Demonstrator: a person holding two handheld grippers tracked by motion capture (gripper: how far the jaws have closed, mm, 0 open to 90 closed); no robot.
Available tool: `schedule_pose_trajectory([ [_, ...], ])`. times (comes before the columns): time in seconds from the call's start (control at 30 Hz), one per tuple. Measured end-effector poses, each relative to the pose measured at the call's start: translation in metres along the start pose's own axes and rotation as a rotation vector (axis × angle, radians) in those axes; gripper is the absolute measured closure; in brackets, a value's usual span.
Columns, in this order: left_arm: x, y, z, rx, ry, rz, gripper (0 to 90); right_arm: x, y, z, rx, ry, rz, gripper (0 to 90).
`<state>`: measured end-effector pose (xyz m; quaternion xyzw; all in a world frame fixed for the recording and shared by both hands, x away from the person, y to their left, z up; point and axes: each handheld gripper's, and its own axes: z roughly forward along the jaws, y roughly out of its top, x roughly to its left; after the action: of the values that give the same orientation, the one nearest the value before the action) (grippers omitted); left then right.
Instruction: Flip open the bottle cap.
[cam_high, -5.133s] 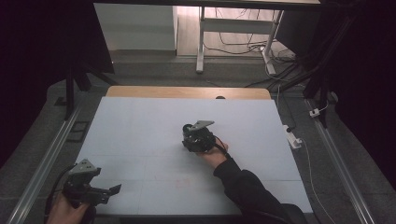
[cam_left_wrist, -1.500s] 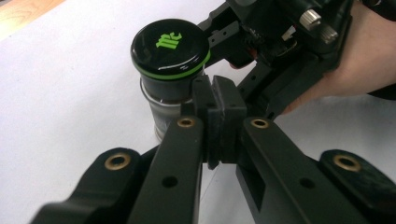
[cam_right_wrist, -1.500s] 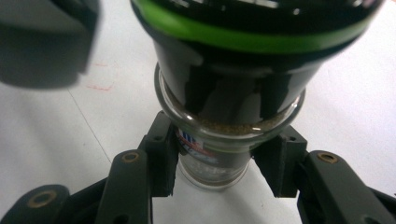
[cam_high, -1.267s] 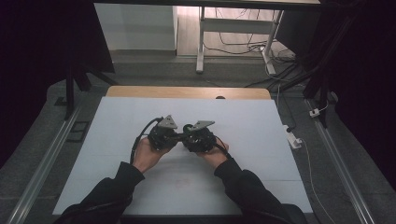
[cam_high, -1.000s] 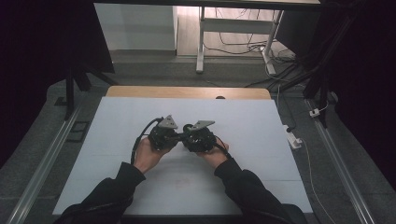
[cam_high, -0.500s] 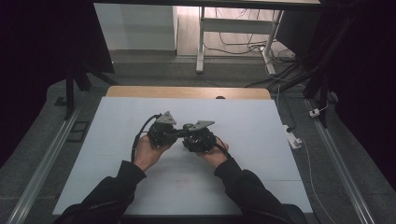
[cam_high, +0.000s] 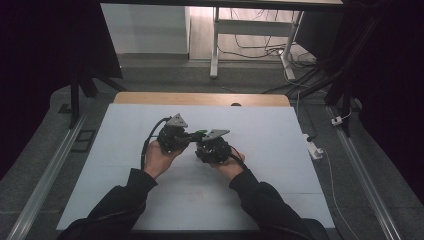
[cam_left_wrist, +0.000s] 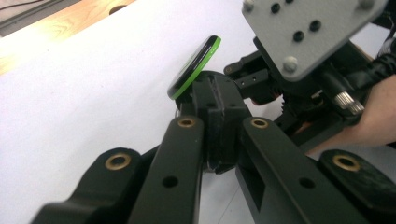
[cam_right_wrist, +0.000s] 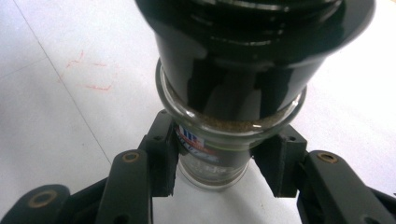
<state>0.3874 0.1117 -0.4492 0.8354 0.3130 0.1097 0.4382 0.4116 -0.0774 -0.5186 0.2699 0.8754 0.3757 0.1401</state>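
Begins with one white table, edged at the far side by one wooden strip. Carries in from the bottom of the high view two dark sleeves, ending in one left hand and one right hand, near each other over the middle of the table.

Counts two grippers, nose to nose above the middle of the table: the left gripper angled toward the right one, the right gripper just beside it, each topped by a grey three-cornered plate.

Finds one glass jar between them, off the table surface. Pins its clear lower body between the right gripper's jaws, pads pressed to either side of the glass (a printed label peeks out between them, with brownish powder up at the shoulder). Runs the jar's long axis up and down in the right gripper view, base toward the white surface below, top end rising close to the camera.

Tops it with one black cap, wider than the glass. Draws the left gripper's jaws in narrow on that cap, touching it on both sides in the left gripper view.

Ends with one green-rimmed flip lid, tilted open at the cap's far end, and a few faint red marks on the table.
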Motion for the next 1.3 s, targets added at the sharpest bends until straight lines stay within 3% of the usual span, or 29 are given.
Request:
schedule_pose_trajectory([
  [0.43, 0.012, 0.002, 0.005, 0.016, 0.034, -0.024, 88.6, 0.001, 0.0, 0.0, 0.001, -0.001, -0.009, 52.4],
  [0.6, 0.012, 0.001, 0.003, 0.018, 0.023, -0.022, 87.7, 0.001, 0.0, 0.0, 0.001, -0.001, -0.009, 52.3],
  [1.0, 0.009, -0.004, -0.013, 0.01, 0.001, -0.032, 64.4, 0.001, 0.0, 0.0, 0.0, -0.003, -0.003, 51.7],
  [1.3, 0.007, -0.012, -0.027, 0.025, 0.005, -0.034, 41.6, 0.0, -0.001, 0.0, 0.002, 0.025, -0.003, 35.1],
])
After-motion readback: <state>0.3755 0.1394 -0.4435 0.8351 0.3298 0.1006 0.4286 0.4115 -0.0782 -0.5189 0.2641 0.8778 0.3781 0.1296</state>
